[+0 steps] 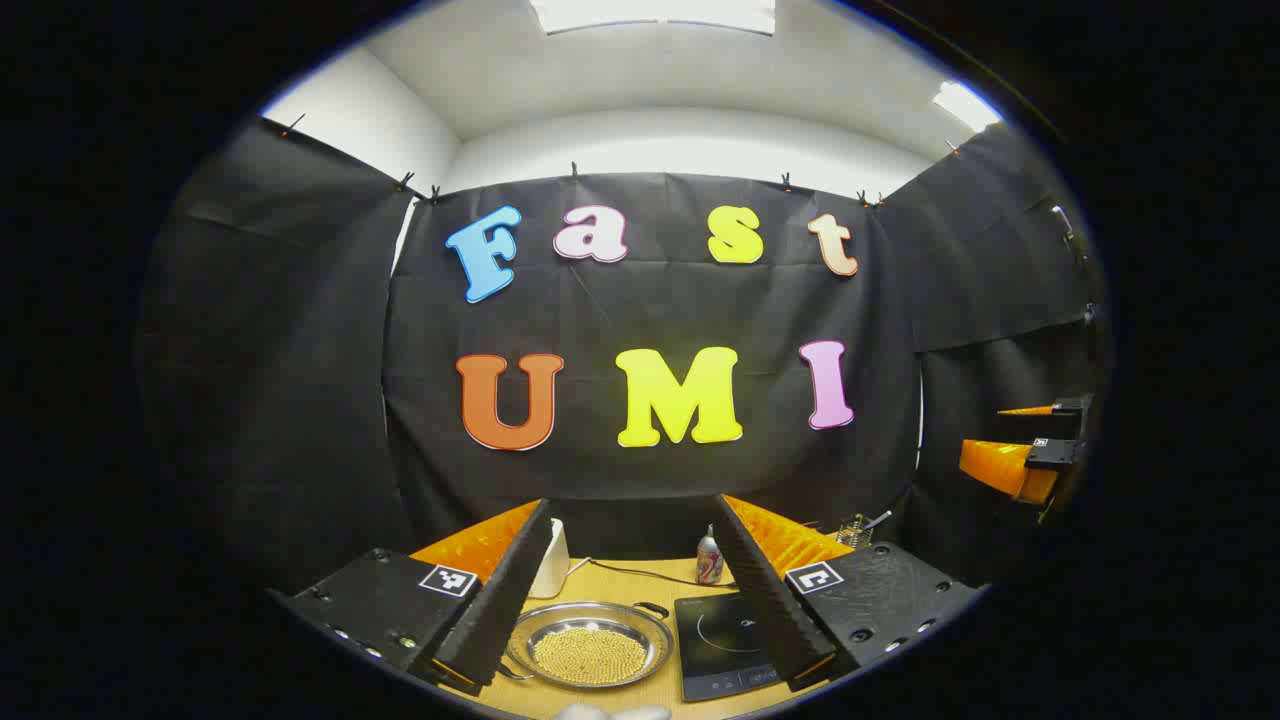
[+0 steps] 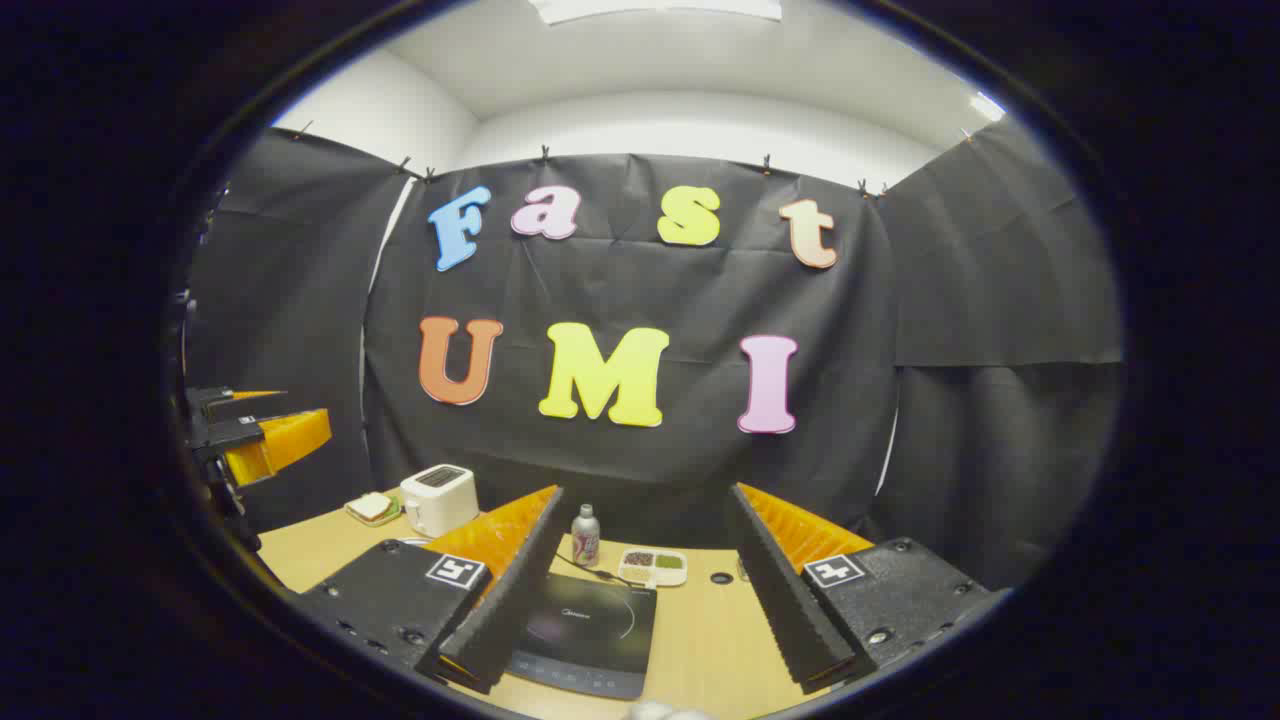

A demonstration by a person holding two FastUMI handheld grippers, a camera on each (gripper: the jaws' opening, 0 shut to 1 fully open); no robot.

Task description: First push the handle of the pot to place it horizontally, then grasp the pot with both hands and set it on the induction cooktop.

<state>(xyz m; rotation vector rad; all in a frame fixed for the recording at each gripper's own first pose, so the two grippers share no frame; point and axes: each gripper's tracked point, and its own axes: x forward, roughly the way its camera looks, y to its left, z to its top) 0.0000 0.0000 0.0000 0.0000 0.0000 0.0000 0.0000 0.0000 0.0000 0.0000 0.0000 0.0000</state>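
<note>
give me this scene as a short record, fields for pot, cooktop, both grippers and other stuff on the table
pot: shallow metal pan of small yellowish beads, on the table left of the cooktop, untouched
cooktop: bare, nothing on it
left gripper: open, held above the pot
right gripper: open, above the cooktop's right edge
other items: toaster, bottle, divided snack tray
table: light wood

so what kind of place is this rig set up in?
Looks like a staged kitchen counter inside a recording booth, not a real kitchen. A wooden table holds an induction cooktop, a toaster and a metal pot of small beans, with black cloth hung all round.
</note>
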